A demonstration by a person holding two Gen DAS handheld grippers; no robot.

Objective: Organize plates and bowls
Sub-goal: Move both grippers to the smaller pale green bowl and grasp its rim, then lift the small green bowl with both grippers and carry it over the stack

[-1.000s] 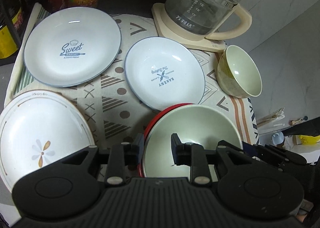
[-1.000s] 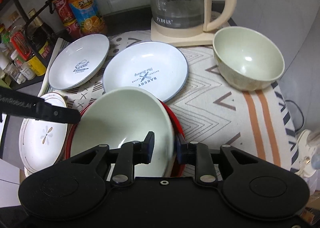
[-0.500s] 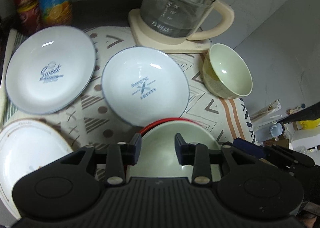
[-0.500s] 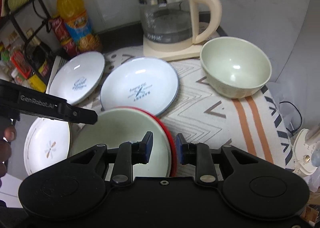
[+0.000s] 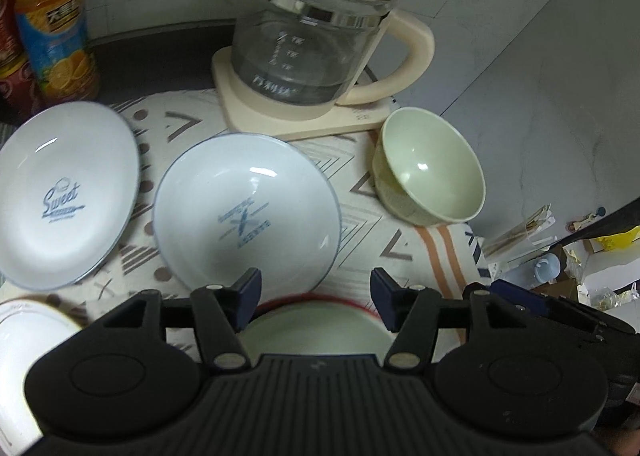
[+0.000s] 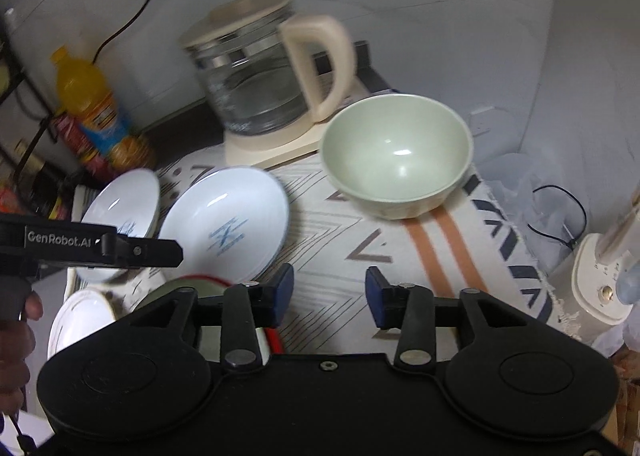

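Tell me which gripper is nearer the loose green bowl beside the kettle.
Right. The right gripper hangs open just short of the green bowl; the left gripper, open too, sits farther off, over the red-rimmed bowl.

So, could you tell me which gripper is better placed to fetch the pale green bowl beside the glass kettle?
Probably the right gripper: its jaws are open and empty, and the pale green bowl sits just ahead of it. From the left gripper, that bowl lies off to one side.
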